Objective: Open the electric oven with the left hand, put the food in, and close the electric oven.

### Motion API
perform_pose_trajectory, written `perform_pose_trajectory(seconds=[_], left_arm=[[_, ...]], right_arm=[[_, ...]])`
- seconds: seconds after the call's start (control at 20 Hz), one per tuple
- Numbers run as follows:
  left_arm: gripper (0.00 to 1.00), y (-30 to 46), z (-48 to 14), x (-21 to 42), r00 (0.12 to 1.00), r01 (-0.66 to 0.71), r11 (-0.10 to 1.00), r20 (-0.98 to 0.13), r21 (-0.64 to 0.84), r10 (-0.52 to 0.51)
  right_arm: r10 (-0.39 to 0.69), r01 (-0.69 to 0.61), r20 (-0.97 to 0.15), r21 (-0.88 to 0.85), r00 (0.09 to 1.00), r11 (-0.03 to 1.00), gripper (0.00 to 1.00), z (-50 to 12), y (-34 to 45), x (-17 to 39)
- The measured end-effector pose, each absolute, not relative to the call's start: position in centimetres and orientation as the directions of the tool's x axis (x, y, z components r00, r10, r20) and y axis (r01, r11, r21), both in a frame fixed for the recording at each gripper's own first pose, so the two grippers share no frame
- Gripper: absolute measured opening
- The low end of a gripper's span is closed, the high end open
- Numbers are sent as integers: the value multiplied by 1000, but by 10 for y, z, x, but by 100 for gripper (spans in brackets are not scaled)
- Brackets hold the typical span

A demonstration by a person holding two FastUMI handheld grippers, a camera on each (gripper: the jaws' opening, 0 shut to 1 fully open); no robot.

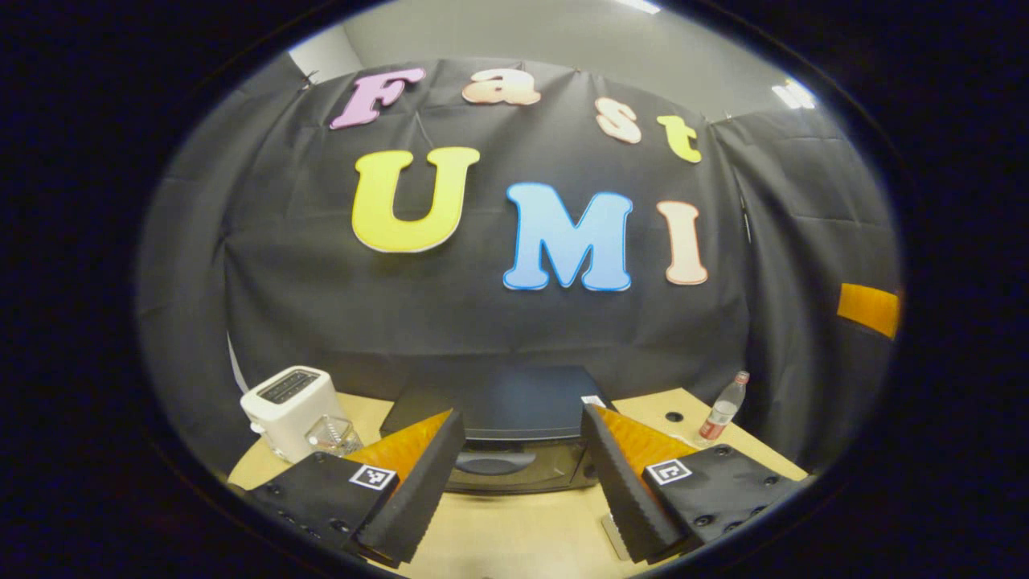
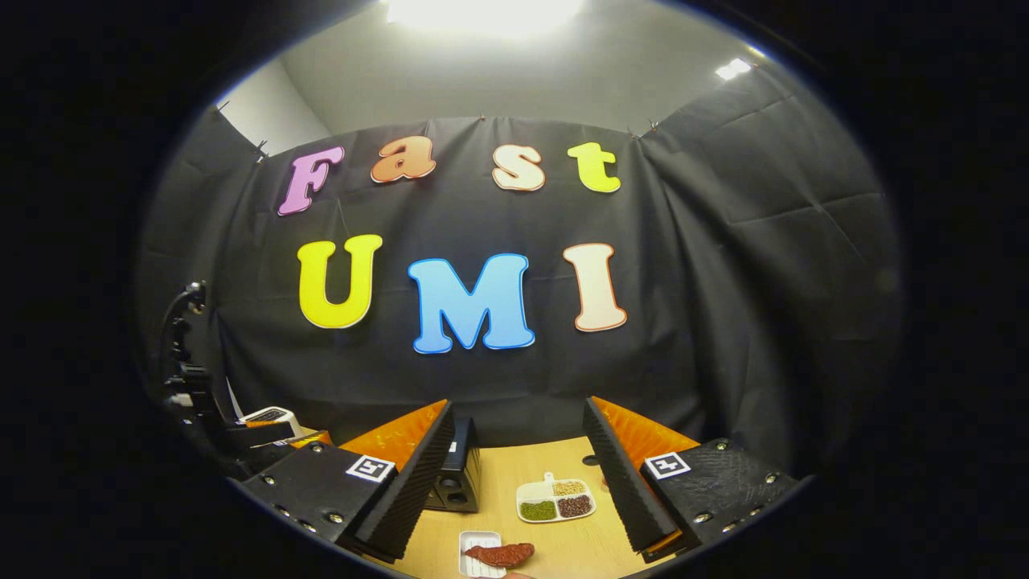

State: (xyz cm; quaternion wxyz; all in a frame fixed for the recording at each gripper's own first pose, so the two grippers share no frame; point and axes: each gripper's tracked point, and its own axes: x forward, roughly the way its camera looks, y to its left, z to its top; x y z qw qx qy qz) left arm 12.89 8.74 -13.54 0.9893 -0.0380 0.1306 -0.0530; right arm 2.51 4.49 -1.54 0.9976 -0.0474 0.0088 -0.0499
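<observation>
The electric oven (image 1: 514,438) sits dark and closed at the middle of the table (image 1: 514,539), its curved door handle (image 1: 492,464) facing the left hand-held gripper (image 1: 522,474), which hangs in front of it with its fingers spread wide and nothing between them. The handle lies between the two fingers but farther off, so nothing is gripped yet, and I judge the task to be at its very start. To the left of the oven stand a white toaster (image 1: 289,406) and a small clear glass (image 1: 332,437) just beside it; a plastic bottle (image 1: 723,410) stands at the far right. In the right gripper view the right hand-held gripper (image 2: 522,482) is likewise spread and empty, with the food, a reddish piece of meat (image 2: 500,553), lying on a small white tray (image 2: 476,555) near the table's front edge, a divided dish of beans (image 2: 556,498) just beyond it, and the oven's side (image 2: 458,478) to the left. What worries me first is the handle: it is shallow and rounded, so the fingers could close on it badly and slip as the door swings down. If the pull is hard, the whole oven may slide forward instead of opening. The left gripper's outer finger also passes near the glass, which would tip easily. Later, the meat looks soft and could sag or drop, and the dish close by leaves little room.
</observation>
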Motion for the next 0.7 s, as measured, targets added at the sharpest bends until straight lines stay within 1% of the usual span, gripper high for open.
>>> perform_pose_trajectory(seconds=[0.1, 0.15, 0.2, 0.4, 0.7], left_arm=[[92, 90, -159, 147, 947, 91, 991, -299, -94, -115], [92, 92, -169, 154, 941, 87, 992, -318, -93, -113], [97, 94, -177, 162, 937, 84, 993, -331, -85, -108], [97, 101, -211, 190, 922, 70, 996, -376, -62, -89], [97, 106, -259, 221, 894, 59, 998, -444, -29, -66]], right_arm=[[-114, 111, -19, -104, 993, 988, 97, -18, 41, 27], [-122, 119, -24, -110, 992, 987, 97, -21, 37, 26], [-130, 126, -29, -117, 991, 985, 97, -23, 35, 27], [-169, 161, -58, -126, 984, 979, 97, -32, 24, 31], [-183, 171, -74, -144, 980, 975, 97, -37, 23, 37]])
